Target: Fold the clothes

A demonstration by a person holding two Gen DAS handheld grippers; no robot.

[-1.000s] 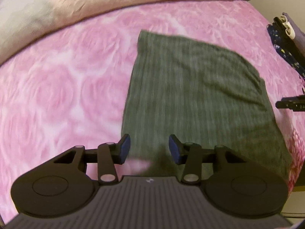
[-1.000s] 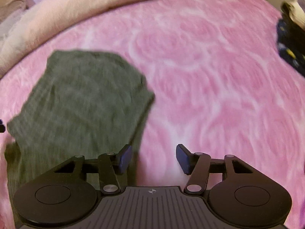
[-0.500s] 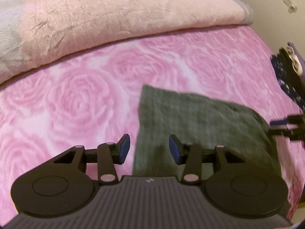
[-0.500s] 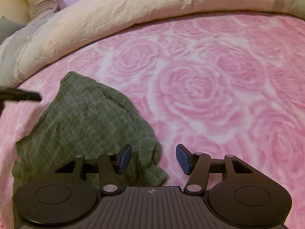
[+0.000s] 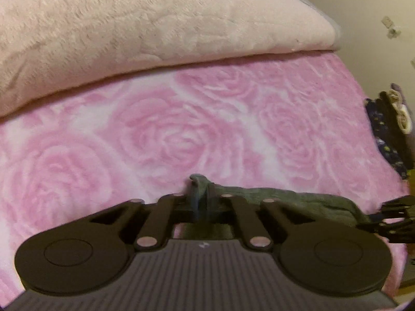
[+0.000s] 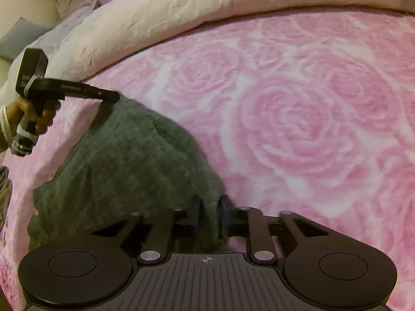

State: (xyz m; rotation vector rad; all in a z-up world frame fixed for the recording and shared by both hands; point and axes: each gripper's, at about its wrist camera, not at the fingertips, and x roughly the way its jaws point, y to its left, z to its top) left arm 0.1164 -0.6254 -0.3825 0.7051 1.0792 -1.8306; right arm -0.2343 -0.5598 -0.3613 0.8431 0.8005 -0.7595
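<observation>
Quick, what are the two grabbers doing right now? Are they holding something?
Left gripper: closed, pinching a corner of the green cloth.
Right gripper: closed, pinching another corner of the same green cloth.

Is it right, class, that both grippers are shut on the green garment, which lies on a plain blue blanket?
Not quite. The left gripper and the right gripper are indeed both shut on the green garment, but the blanket under it is pink with a rose pattern, not plain blue. The right wrist view shows this most clearly.
</observation>
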